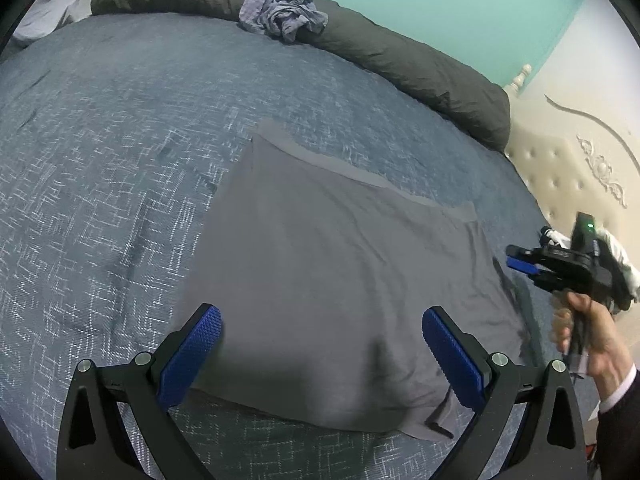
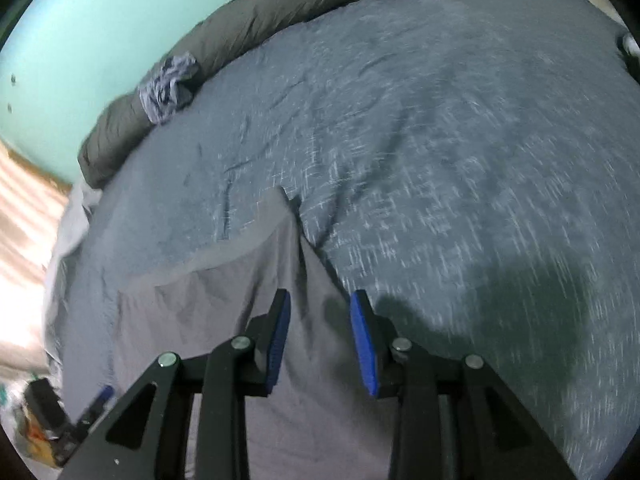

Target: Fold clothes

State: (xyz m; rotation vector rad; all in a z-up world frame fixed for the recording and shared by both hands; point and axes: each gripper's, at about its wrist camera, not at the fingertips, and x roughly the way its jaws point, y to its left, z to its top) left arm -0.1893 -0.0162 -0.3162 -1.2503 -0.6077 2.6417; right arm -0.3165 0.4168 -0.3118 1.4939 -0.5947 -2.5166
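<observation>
A grey garment (image 1: pixel 332 276) lies spread flat on the blue patterned bedspread (image 1: pixel 100 184), its waistband at the far side. My left gripper (image 1: pixel 320 344) hovers open above the garment's near edge, nothing between its blue pads. The right gripper (image 1: pixel 524 264), held by a hand (image 1: pixel 596 340), is off the garment's right edge. In the right wrist view the right gripper (image 2: pixel 320 332) is open just over the grey garment (image 2: pixel 180 320), near its right edge. The left gripper (image 2: pixel 92 404) shows at the bottom left there.
A rolled dark grey duvet (image 1: pixel 400 60) runs along the far side of the bed, with a crumpled blue-grey cloth (image 1: pixel 280 16) on it. A cream tufted headboard (image 1: pixel 568 176) stands at the right. The turquoise wall (image 2: pixel 100 32) is behind.
</observation>
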